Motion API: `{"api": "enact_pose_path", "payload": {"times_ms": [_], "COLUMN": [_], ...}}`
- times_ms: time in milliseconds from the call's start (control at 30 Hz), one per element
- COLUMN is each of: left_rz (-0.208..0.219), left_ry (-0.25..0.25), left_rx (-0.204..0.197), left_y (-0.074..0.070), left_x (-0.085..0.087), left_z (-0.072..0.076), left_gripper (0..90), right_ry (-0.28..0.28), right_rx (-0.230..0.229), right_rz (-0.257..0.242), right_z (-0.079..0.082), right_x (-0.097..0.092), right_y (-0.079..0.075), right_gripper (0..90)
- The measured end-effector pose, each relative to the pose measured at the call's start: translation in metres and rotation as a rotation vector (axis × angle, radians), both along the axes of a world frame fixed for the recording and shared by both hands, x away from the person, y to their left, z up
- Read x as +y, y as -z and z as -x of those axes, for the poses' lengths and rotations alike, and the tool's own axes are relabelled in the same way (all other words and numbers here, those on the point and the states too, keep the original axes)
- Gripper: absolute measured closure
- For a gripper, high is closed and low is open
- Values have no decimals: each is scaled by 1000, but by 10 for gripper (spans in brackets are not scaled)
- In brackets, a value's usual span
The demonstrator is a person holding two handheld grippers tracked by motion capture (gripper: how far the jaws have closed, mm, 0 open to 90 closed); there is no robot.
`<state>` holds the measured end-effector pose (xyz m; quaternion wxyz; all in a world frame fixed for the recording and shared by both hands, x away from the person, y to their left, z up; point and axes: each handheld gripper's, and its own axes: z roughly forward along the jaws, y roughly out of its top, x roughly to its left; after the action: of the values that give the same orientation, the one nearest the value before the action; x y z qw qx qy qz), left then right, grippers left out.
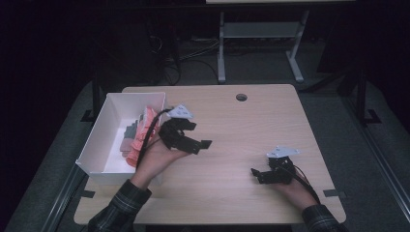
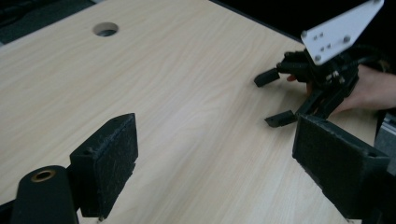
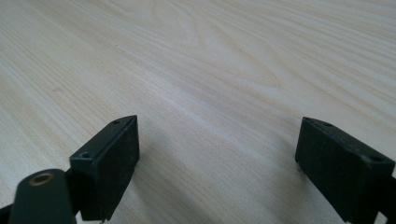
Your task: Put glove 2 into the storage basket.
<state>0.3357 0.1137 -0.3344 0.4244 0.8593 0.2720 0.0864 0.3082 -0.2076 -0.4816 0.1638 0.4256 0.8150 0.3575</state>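
My left gripper [image 1: 200, 140] hangs just off the right-hand wall of the white box [image 1: 109, 104], jaws spread wide with nothing between them, pointing toward three o'clock across the table [image 1: 241, 125]. My right gripper [image 1: 258, 175] rests low near the table's five o'clock corner, its jaws likewise apart and empty over bare wood, aimed toward nine o'clock.

The things nearest my left gripper are the folded cloths [image 1: 140, 133] in the box, at about nine o'clock from it: a pink one leaning against the right wall and greyer ones beside it, stacked on edge. I cannot tell how many there are.

I judge them light, soft and limp: they will sag and unfold if I pinch a single layer or a loose corner. The better hold looks to be on the upper folded edge of the pink cloth, taking all the layers together between the pads. The box looks light too, so a sideways tug could drag it along.
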Motion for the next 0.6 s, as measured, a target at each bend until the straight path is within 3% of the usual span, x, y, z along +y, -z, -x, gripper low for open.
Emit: {"api": "enact_pose_path", "payload": {"times_ms": [67, 200, 267, 467, 600], "left_rz": [-9, -83, -111, -152, -185], "left_ry": [17, 50, 73, 78, 94], "left_rx": [4, 8, 29, 64, 78], "left_y": [13, 40, 59, 104, 118], "left_x": [-11, -26, -32, -37, -39], "left_z": [4, 11, 12, 15, 16], "left_gripper": [136, 136, 136, 136, 136], "right_ry": [0, 0, 0, -1, -1], "right_rx": [0, -1, -1, -1, -1], "right_rz": [0, 0, 0, 1, 1], "right_z": [0, 0, 0, 0, 0], "right_x": [0, 0, 0, 0, 0], "right_y": [0, 0, 0, 0, 0], "right_gripper": [131, 131, 131, 131, 131]}}
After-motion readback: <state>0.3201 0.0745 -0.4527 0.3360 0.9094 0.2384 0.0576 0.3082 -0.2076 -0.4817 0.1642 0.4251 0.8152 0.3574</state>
